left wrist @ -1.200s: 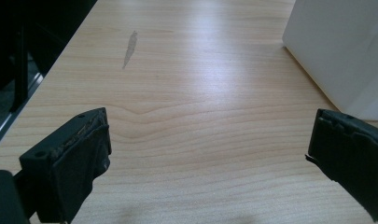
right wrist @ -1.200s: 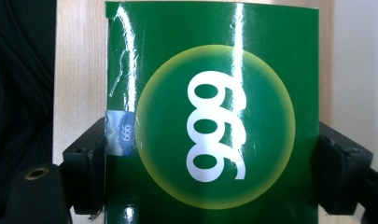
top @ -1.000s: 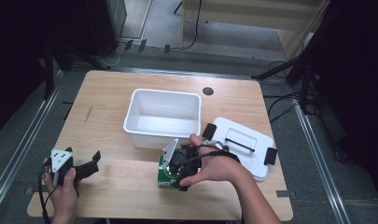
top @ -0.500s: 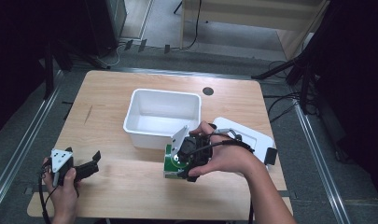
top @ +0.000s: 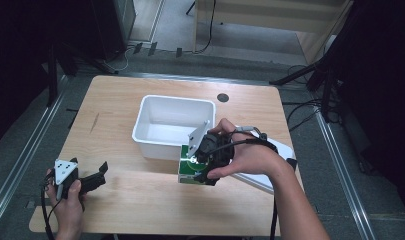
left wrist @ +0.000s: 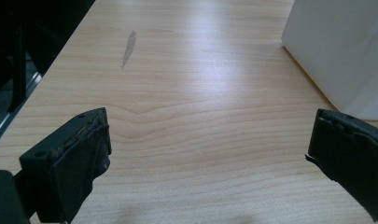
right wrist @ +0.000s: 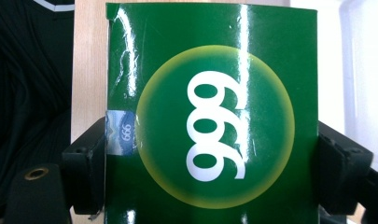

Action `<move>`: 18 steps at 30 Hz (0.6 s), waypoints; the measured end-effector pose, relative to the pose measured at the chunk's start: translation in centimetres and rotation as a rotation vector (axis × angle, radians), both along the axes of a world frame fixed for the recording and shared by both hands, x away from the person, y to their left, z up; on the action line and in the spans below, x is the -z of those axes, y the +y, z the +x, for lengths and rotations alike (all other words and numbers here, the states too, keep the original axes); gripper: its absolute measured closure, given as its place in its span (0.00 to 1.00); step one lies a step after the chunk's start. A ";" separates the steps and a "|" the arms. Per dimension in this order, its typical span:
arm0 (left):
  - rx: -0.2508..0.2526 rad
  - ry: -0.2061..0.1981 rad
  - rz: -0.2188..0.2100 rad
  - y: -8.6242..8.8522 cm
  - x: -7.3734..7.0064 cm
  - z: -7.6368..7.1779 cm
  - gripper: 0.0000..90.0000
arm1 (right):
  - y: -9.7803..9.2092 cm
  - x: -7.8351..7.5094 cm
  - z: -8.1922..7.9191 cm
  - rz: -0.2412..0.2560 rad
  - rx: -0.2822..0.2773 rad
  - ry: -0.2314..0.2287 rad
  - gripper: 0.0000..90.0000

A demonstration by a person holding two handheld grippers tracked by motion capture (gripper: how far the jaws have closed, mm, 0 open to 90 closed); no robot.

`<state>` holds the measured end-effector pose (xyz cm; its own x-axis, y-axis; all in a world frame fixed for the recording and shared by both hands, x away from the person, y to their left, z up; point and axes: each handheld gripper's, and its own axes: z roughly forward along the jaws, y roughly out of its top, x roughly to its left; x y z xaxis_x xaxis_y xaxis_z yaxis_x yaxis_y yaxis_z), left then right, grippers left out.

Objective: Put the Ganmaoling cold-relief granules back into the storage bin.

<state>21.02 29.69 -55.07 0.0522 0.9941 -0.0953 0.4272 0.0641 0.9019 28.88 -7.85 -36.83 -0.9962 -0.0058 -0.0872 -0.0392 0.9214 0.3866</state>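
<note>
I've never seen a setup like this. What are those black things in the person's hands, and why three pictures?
A person holds hand-worked tongs, one per hand. One camera looks down from above; one rides on each tool. On the wooden table stand a white bin and, beside it, its lid. The right tongs are clamped on a green box printed 999, just in front of the bin. The left tongs are open over bare wood, holding nothing.

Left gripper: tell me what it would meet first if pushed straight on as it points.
Probably nothing soon: the open left gripper faces bare wooden table; the white plastic bin sits off to one side, though depth is unclear.
</note>
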 end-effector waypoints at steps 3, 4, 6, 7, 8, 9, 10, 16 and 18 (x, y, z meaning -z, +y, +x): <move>0.004 -0.001 0.001 0.0 0.0 0.0 0.00 | -0.3 -0.8 0.5 0.004 0.004 -0.007 0.17; 0.004 -0.001 0.001 0.0 0.0 0.0 0.00 | -0.3 -1.0 0.7 -0.002 0.006 -0.010 0.17; 0.003 -0.001 -0.002 0.0 0.0 0.0 0.00 | -0.4 -1.2 0.8 -0.005 0.009 -0.011 0.17; 0.003 0.003 0.000 0.0 0.0 0.0 0.00 | -0.6 -1.6 1.1 -0.003 0.009 -0.009 0.17; 0.003 0.003 0.001 0.0 0.0 0.0 0.00 | -0.7 -1.8 1.3 -0.002 0.012 -0.008 0.17; 0.003 0.003 0.001 0.0 0.0 0.0 0.00 | -0.7 -1.8 1.3 -0.002 0.012 -0.008 0.17; 0.003 0.003 0.001 0.0 0.0 0.0 0.00 | -0.8 -2.1 1.6 0.000 0.018 -0.012 0.17; 0.003 0.003 0.000 0.0 0.0 0.0 0.00 | -1.0 -2.6 2.5 -0.008 0.025 -0.015 0.17; 0.003 0.003 0.002 0.0 0.0 0.0 0.00 | -1.1 -2.9 2.9 -0.011 0.031 -0.012 0.17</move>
<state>21.05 29.67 -55.07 0.0552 0.9941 -0.0935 0.4304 0.0608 0.9006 31.75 -8.91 -33.96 -0.9948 0.0242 -0.0994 -0.0150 0.9265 0.3759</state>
